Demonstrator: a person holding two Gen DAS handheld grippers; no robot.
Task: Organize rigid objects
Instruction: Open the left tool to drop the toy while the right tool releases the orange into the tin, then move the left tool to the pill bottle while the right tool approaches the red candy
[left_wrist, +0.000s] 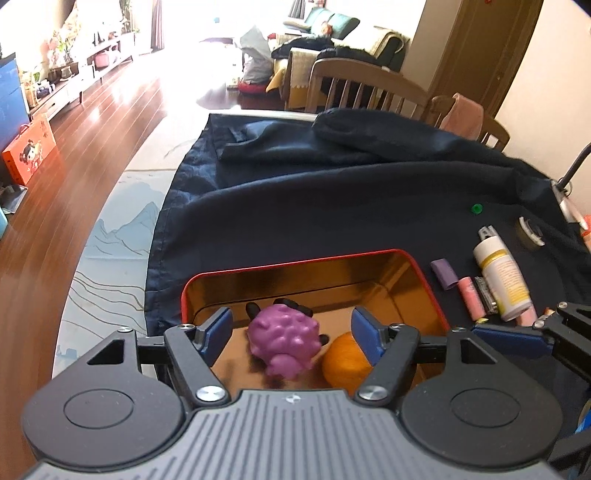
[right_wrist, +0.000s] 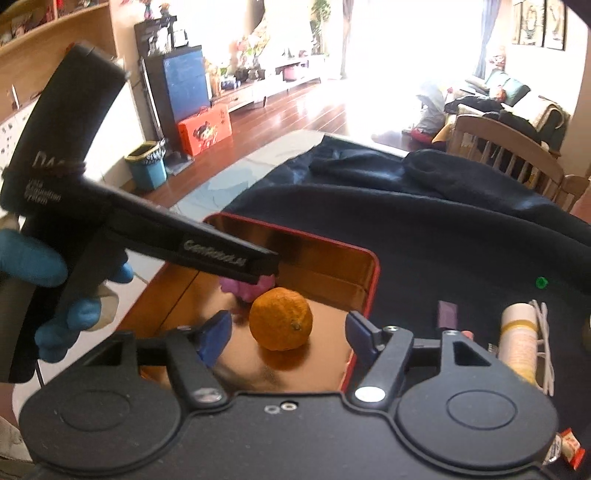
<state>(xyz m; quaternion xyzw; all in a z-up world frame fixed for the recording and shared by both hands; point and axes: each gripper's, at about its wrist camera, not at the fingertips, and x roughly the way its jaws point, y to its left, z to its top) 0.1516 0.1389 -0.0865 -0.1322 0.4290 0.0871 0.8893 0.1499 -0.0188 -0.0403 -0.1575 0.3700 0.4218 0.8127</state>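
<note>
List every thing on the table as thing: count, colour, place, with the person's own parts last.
tin: one, red rim, gold inside, on cloth
toy: one, purple, in tin
orange: one, in tin beside toy
cloth: one, navy, over table
bottle: one, white, lying right of tin
tube: one, purple, right of tin
stick: one, pink, beside bottle
cap: one, green, on cloth
left gripper: open, above toy
right gripper: open, above orange
glove: blue, on left hand

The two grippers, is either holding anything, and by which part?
Nothing is held. The left gripper and right gripper are open; purple knobbly toy and round orange fruit lie free in the red-rimmed tin.
</note>
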